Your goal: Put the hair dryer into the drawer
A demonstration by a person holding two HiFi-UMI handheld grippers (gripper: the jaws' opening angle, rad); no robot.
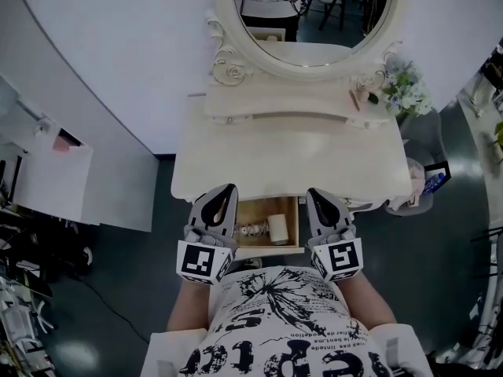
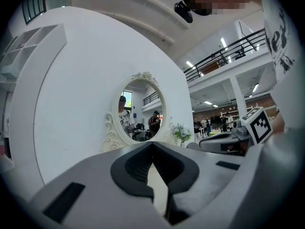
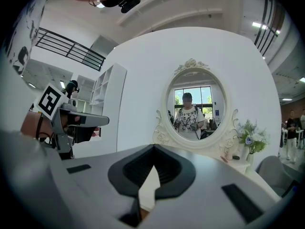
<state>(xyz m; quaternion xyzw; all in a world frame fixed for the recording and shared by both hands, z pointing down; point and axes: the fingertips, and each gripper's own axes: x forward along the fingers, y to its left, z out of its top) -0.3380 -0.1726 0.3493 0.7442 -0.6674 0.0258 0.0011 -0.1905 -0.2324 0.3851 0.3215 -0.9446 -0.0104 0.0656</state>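
two grippers point level toward a cream dressing table, one on each side of its open drawer (image 1: 253, 209). the left gripper (image 1: 226, 192) has its jaws pressed together, tips meeting, with nothing between them. the right gripper (image 1: 317, 195) is the same, closed tip to tip and empty. both are held just ahead of the person's printed shirt (image 1: 275, 320).

the drawer is pulled out toward the person from under the tabletop (image 1: 291, 159). on its wooden floor lies a pale, barrel-shaped thing that looks like the hair dryer (image 1: 275, 228), with a smaller pale piece just left of it. they are too small to tell whether they are one thing. the hair dryer lies between the two grippers and apart from both.

at the far edge of the tabletop stands an oval mirror (image 1: 314, 22) in a scrolled frame. a bunch of flowers (image 1: 407, 93) sits at the far right.
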